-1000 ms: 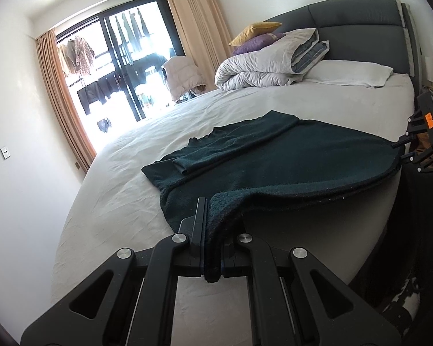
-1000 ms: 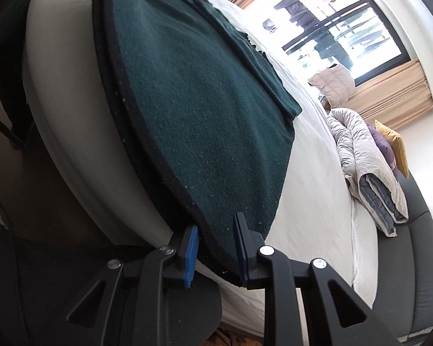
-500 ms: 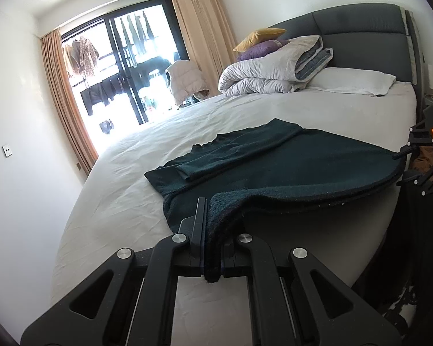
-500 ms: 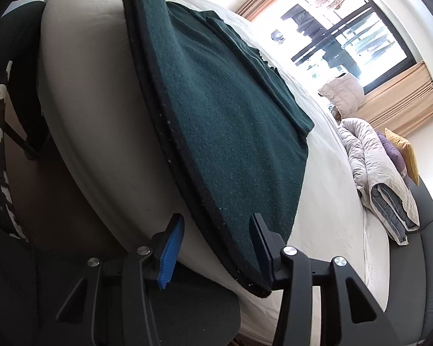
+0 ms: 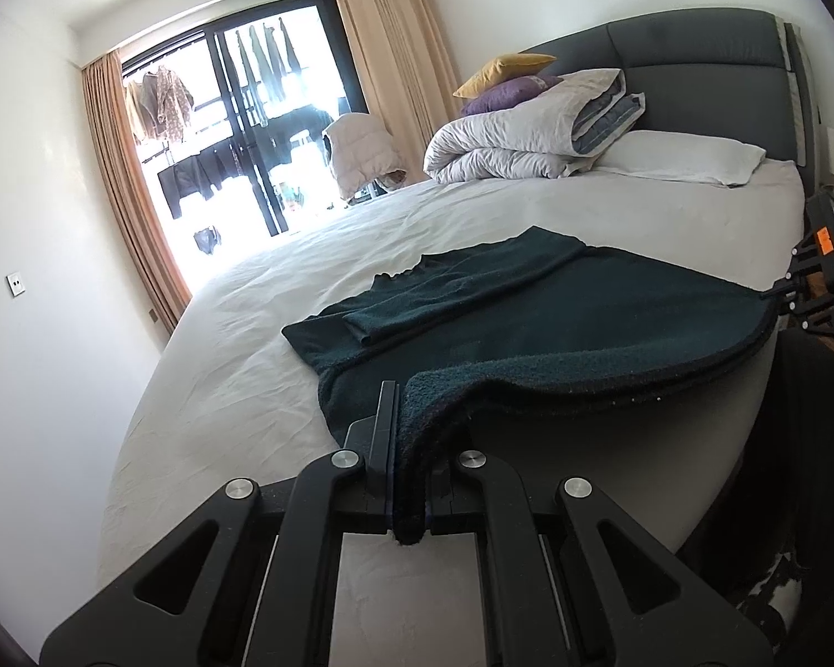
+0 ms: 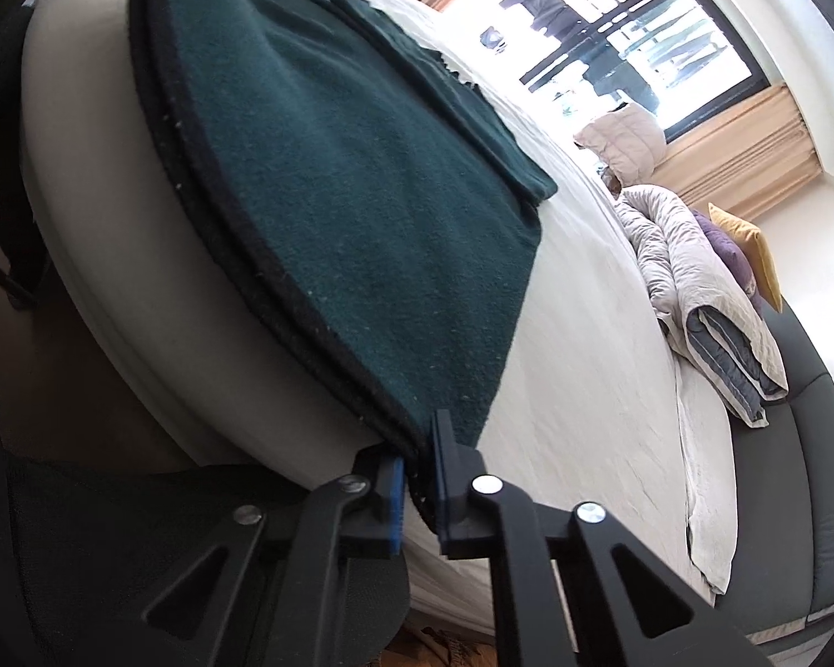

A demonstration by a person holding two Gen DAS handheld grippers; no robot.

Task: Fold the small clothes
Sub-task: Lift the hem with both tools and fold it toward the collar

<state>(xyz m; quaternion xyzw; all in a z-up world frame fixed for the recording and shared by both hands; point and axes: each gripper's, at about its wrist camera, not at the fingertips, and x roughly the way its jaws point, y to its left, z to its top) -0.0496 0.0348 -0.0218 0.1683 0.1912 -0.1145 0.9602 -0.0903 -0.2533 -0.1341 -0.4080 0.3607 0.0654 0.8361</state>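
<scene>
A dark green garment (image 5: 556, 311) lies spread on the white bed (image 5: 239, 367), its near hem along the bed's edge and its sleeves folded in on top. My left gripper (image 5: 408, 456) is shut on one corner of the near hem. My right gripper (image 6: 420, 467) is shut on the other corner of the garment (image 6: 361, 178), at the bed's edge. The right gripper also shows in the left wrist view (image 5: 823, 289) at the far right.
A folded duvet (image 5: 528, 133) with yellow and purple cushions and a white pillow (image 5: 689, 155) lie by the dark headboard (image 5: 695, 72). A balcony window with curtains is at the back left. A dark chair (image 6: 111, 544) stands below the bed's edge.
My right gripper was open around the hem corner half a second ago and has now closed on it. My left gripper has kept its hold and hardly moved.
</scene>
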